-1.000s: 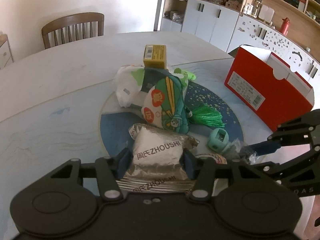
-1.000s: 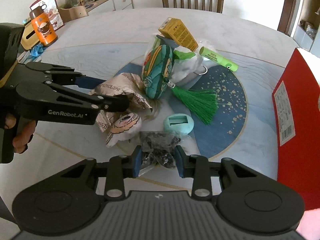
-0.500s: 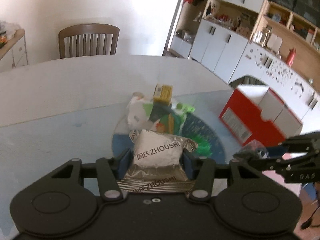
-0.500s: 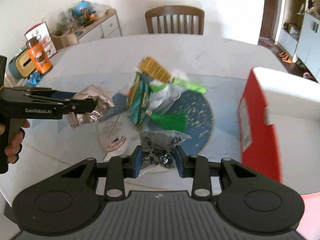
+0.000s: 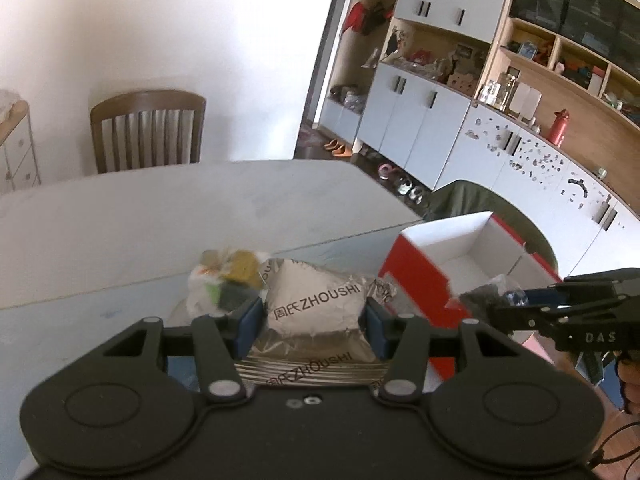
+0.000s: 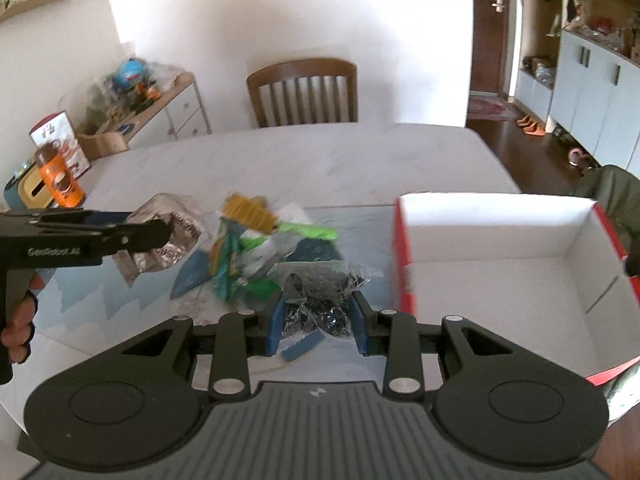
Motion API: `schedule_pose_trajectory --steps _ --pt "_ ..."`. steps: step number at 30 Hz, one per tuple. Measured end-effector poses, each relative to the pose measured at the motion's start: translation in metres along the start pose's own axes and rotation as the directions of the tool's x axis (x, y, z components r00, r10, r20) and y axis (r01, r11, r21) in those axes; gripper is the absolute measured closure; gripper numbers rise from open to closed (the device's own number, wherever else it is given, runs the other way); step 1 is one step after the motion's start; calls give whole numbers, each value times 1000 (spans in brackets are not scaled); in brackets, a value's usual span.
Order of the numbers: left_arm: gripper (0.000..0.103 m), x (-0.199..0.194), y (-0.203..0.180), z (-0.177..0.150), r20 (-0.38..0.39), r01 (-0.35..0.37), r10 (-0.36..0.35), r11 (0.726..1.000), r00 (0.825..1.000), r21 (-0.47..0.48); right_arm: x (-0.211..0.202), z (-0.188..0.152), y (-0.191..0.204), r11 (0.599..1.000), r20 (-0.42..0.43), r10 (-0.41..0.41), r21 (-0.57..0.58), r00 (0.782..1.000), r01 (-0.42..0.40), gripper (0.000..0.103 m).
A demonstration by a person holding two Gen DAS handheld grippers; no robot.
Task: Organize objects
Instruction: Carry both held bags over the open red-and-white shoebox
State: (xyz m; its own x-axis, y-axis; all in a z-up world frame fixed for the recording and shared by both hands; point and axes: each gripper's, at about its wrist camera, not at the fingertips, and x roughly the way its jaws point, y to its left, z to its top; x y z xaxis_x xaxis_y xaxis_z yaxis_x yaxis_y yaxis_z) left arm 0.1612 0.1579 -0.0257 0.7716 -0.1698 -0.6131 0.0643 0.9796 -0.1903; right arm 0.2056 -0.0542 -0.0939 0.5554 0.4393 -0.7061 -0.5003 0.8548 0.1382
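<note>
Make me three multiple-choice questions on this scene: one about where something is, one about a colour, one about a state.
1. Where is the open box relative to the pile of items in the right wrist view?
A. To its right
B. To its left
C. Under it

2. What colour is the box's outside?
A. Blue
B. Red
C. Yellow

3. What is the left gripper doing?
A. Open and empty
B. Shut on a chair
C. Shut on the silver foil packet

Answers: 1 A, the box sits right of the pile. 2 B, its outer wall is red. 3 C, both pads press the packet's sides; the right gripper likewise grips the clear bag of dark bits.
</note>
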Motion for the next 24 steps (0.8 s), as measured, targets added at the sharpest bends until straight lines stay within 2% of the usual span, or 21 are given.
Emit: schedule_pose_trajectory --steps 12,13,14,16,17,19,24 --pt "53 35 -76 24 30 -27 26 1000 999 13 -14 10 -95 1000 4 3 10 1000 -3 70" --pt "71 42 -84 25 28 -19 19 1000 999 12 -15 10 -104 1000 5 2 8 1000 -2 70" --pt "79 48 -89 27 22 -6 5 1000 1000 9 -15 10 -111 1000 4 0 7 1000 0 70" --pt "78 63 -101 29 10 7 -7 1000 1000 11 -13 9 -127 1000 0 -3 13 1000 3 70" --pt "81 71 -107 29 2 2 -2 1000 1000 21 -12 8 -134 1000 -2 -4 19 1000 5 70" --pt "82 82 -114 31 -5 -7 7 999 1000 35 -10 7 -149 1000 -6 -3 31 1000 3 70" --pt "66 93 -107 20 -56 -42 45 997 997 59 -11 4 -177 999 -7 22 34 1000 -22 70"
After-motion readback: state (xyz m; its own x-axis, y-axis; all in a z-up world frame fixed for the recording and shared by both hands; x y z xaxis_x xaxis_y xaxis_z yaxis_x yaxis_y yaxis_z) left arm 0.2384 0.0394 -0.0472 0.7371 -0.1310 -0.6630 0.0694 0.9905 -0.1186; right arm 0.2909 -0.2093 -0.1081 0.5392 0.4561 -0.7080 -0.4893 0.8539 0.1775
